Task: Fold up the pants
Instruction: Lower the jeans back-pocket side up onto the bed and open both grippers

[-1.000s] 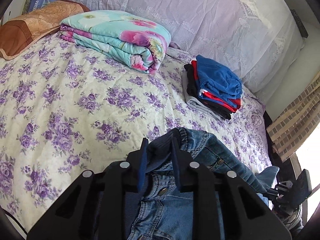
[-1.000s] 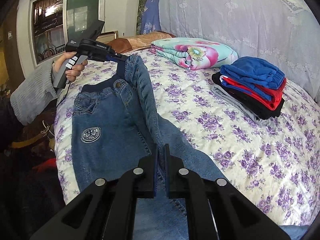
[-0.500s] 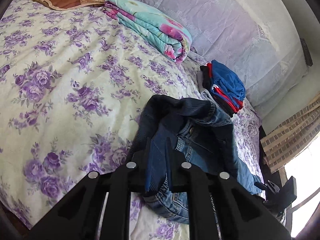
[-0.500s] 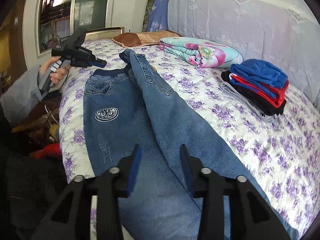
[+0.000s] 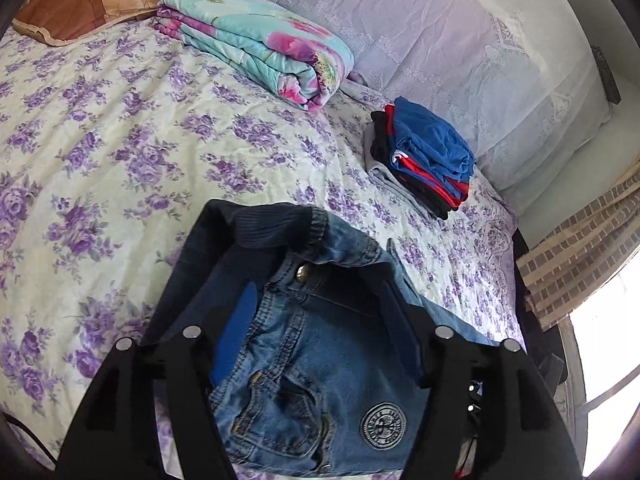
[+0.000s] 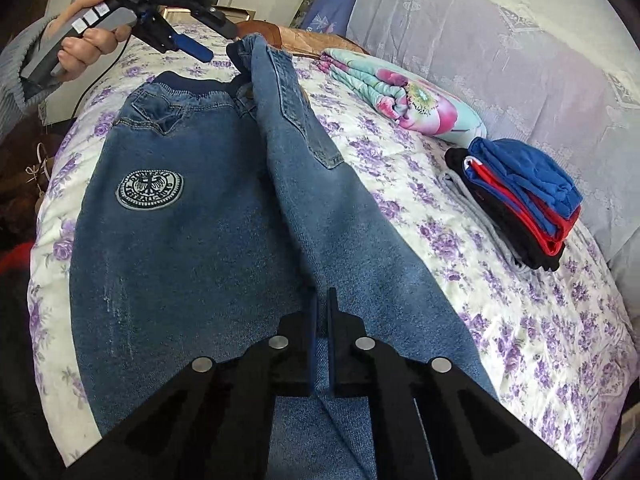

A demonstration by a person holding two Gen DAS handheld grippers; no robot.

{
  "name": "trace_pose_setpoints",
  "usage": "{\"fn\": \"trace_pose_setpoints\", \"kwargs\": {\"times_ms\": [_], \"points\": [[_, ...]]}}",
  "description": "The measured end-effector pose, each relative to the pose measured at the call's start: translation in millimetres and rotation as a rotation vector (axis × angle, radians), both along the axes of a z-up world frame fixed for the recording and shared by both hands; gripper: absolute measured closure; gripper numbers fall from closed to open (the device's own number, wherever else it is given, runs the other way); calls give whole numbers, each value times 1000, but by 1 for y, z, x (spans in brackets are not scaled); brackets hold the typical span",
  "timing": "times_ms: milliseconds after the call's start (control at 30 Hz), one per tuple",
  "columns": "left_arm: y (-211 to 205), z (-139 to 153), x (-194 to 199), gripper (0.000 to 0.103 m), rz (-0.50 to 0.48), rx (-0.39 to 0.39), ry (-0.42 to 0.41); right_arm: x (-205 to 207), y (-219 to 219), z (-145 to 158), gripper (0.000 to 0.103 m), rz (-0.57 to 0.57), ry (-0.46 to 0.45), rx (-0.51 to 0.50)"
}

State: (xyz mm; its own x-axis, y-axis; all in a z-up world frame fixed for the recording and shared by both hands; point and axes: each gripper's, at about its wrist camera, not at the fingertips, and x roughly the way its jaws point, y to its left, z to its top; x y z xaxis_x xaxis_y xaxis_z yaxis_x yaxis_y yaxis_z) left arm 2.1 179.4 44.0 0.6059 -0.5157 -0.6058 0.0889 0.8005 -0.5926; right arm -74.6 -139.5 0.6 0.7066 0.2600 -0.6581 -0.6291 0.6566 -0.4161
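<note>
Blue denim pants (image 6: 208, 216) lie centre frame on floral bed (image 6: 520, 320), one leg half-folded over. Left tongs (image 5: 316, 316) opening, releasing waistband; right tongs (image 6: 322, 312) clenched on leg crease, steadying fold.

I am noting matt, coarse denim pants (image 6: 192, 240) with ribbed knit waistband (image 5: 256, 224), smooth printed cotton bedsheet (image 5: 100, 152), and my jaws' matt black plastic.

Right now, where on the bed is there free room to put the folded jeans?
Free: the flowered sheet between the jeans, the pillow and the folded quilt. Also the sheet between jeans and clothes pile. Crowded: along the curtain, where quilt and pile lie.
</note>
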Motion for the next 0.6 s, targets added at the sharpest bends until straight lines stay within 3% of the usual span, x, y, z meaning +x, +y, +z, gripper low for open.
{"fn": "trace_pose_setpoints", "kwargs": {"times_ms": [267,400,433,500,600], "points": [[-9,4,14,14,45,-153,99,-18,-11,34,99,19,-57,39],[-12,6,23,15,72,-106,119,-31,-7,31,99,46,-41,22],[-11,2,25,19,81,-90,127,-34,-8,30,99,45,-33,30],[-10,-8,30,63,72,-67,152,-36,-12,31,99,39,-22,52],[-3,-10,31,72,67,-86,133,-37,-13,33,99,32,-23,61]]}}
